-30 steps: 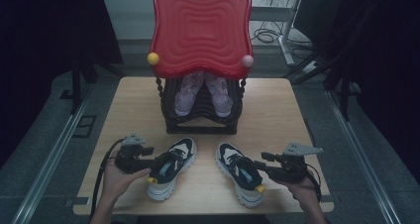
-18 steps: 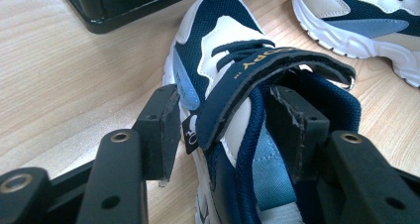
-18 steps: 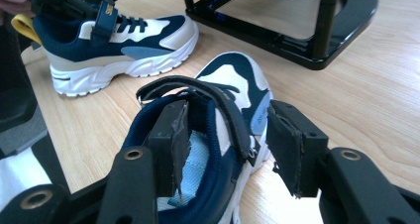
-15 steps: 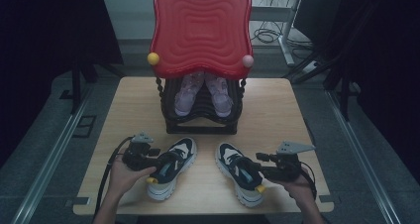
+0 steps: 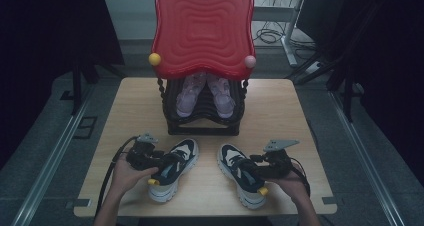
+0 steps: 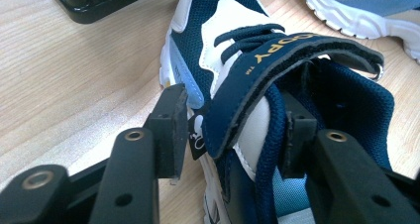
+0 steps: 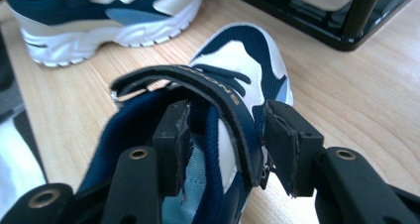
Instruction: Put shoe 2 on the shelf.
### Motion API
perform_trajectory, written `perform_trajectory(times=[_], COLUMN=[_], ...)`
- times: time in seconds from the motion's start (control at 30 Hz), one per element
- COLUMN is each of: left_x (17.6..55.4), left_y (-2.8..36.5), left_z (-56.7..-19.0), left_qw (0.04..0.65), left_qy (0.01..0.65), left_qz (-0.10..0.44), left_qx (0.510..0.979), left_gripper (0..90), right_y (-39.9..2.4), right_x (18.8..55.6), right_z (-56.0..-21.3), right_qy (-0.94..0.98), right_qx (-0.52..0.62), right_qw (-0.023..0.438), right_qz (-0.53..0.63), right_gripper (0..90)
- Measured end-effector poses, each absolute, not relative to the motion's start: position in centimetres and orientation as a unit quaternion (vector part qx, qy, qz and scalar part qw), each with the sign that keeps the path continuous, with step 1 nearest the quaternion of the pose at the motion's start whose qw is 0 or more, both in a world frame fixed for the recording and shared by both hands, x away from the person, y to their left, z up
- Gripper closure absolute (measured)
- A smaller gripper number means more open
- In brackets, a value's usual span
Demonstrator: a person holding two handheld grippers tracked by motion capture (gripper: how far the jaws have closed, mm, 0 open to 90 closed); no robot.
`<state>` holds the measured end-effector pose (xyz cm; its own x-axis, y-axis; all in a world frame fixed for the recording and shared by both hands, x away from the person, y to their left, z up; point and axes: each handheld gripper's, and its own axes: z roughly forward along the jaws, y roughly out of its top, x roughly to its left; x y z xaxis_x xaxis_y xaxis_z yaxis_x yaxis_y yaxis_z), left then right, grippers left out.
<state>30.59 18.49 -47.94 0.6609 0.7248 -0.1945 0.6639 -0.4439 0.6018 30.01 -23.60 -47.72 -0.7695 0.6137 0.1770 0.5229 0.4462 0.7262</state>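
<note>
A: Bench (image 5: 300, 116) first. The black rack (image 5: 205, 123) under the red panel (image 5: 202, 31) stands beyond both claws, well apart from them, with a pale pair of shoes (image 5: 204, 93) in it.

B: And the pair being worked on?

A: One dark-blue-and-white shoe at each claw, toes pointing away from the person. The left shoe (image 6: 233, 50) has its outer side wall and strap between the left claw's (image 6: 233, 130) jaws. The right shoe (image 7: 242, 60) sits the same way in the right claw (image 7: 230, 144).

B: Claw state?

A: Both at a middling width and just been closing. On each, one pad is inside the shoe opening and the other outside. The outer pads look short of pressing, so no firm hold yet, as I read it.

B: Advice for the grip?

A: Judgement only: close on the side wall, not on the loose strap (image 6: 292, 53), which arches over the opening and would slip or peel. Seat the inner pad deeper, below the padded collar. Keep both claws level, so neither shoe tips on lifting.
</note>
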Motion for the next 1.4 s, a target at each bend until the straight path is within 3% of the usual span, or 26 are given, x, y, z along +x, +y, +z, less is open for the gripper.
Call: perform_trajectory(times=[0.43, 0.8, 1.4], left_x=[29.9, 29.0, 27.6], left_y=[18.2, 19.1, 21.9], left_z=[-47.9, -47.6, -46.8], left_qw=[0.332, 0.353, 0.441], left_qy=[0.403, 0.423, 0.450], left_qz=[0.074, 0.088, 0.063], left_qx=[0.849, 0.830, 0.774], left_gripper=[69.3, 71.8, 72.0], right_y=[-23.0, -23.7, -25.2], right_x=[30.4, 30.3, 29.8], right_z=[-48.4, -48.6, -48.1], right_qy=[0.850, 0.835, 0.786], right_qx=[0.357, 0.365, 0.367], right_qw=[0.066, 0.060, 0.062], right_qz=[0.381, 0.408, 0.493], right_gripper=[70.0, 71.8, 71.8])
